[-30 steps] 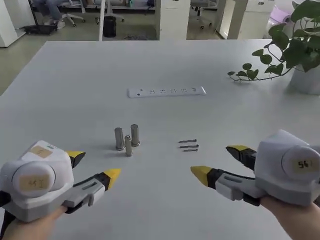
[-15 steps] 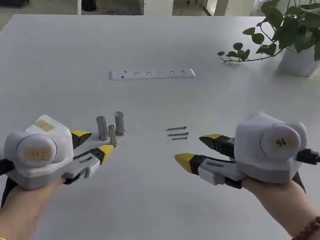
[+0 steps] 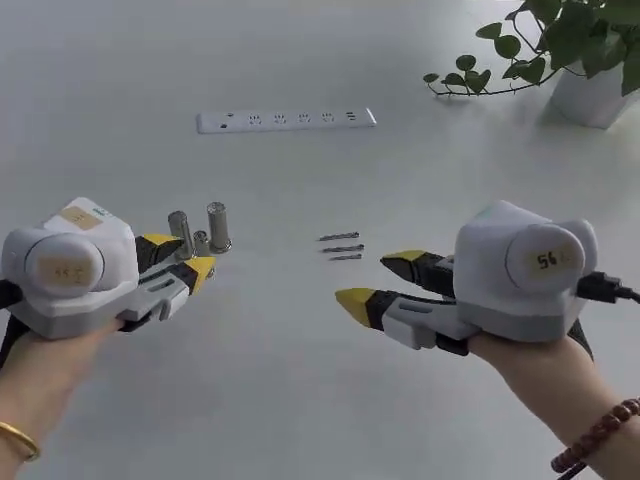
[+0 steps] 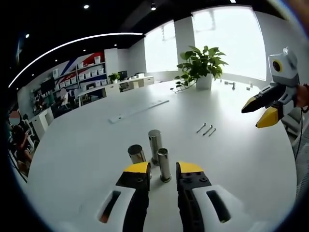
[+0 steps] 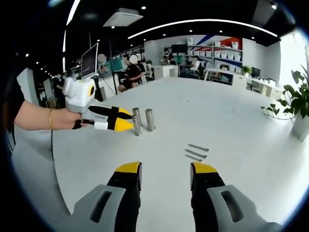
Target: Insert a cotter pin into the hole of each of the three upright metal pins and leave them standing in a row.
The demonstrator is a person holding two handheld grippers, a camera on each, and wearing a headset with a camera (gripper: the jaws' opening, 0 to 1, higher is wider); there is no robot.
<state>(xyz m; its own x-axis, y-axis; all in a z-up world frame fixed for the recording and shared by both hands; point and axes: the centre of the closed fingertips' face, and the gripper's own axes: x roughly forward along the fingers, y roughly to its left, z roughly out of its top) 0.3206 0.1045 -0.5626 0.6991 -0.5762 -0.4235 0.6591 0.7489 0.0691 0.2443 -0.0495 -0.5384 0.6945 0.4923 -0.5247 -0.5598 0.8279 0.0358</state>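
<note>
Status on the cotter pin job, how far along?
Done: nothing. The three cotter pins lie loose on the table, and the three metal pins stand clustered, not in a row. In hand: left claw open, lined up on the front pin; right claw open, empty. Left: all three insertions, then the row.

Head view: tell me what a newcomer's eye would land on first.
Two white grippers with yellow-tipped fingers take up the foreground. The left gripper is open right at the three upright metal pins, and the right gripper is open just short of three cotter pins lying on the white table. Farther back lie a white power strip and, at the far right, a leafy potted plant.
</note>
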